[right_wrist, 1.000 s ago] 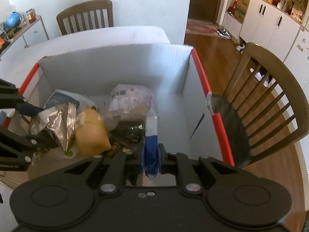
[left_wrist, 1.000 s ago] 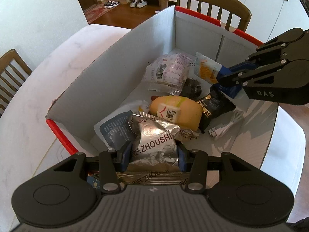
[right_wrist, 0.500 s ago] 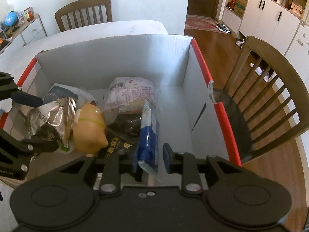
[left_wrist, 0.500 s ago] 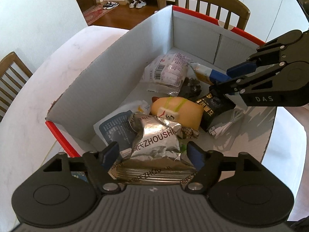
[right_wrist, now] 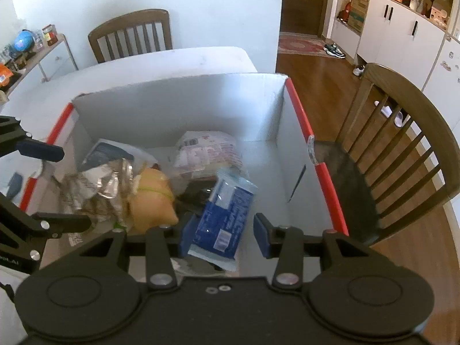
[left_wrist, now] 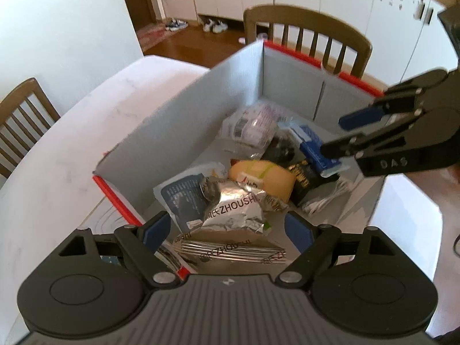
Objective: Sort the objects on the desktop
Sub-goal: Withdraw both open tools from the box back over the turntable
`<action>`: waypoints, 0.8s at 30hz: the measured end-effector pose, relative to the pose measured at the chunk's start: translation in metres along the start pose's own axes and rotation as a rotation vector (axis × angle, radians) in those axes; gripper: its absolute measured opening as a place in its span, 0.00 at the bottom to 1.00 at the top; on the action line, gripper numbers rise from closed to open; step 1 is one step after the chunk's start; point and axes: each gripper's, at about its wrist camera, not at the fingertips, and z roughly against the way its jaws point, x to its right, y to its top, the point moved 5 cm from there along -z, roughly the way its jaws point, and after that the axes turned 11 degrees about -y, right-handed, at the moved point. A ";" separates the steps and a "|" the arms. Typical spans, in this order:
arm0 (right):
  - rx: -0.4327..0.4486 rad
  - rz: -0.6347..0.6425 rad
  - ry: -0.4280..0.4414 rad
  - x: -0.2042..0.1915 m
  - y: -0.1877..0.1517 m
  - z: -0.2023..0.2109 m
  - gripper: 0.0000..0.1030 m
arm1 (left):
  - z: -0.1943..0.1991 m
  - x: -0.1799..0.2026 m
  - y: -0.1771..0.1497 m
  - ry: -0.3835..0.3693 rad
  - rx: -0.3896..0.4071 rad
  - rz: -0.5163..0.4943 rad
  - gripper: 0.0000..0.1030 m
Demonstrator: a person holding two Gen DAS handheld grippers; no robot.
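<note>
step: release into box [right_wrist: 184,106] | left gripper [left_wrist: 227,230]: jaws opening wide, holding nothing, foil pack [left_wrist: 233,210] lying loose just ahead between them | right gripper [right_wrist: 222,233]: jaws opening, blue pack [right_wrist: 227,215] between them, pads apparently clear of it | advice: lift both straight up, avoid snagging packs or box wall

Wooden chair [right_wrist: 402,155], white cabinets [right_wrist: 402,37], shoes [left_wrist: 212,24] on wood floor [right_wrist: 316,69]

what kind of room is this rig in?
Most likely a home dining area: a pale table with wooden slat-back chairs, white cabinets, and shoes on a wood floor by a doorway.
</note>
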 end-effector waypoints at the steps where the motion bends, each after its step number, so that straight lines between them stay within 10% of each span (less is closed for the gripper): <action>1: 0.005 -0.001 0.008 -0.001 0.000 0.004 0.42 | 0.004 0.001 0.000 -0.004 0.013 0.006 0.84; 24: 0.059 -0.002 0.108 -0.048 0.003 0.051 0.56 | 0.088 -0.014 -0.042 0.015 0.188 0.126 0.84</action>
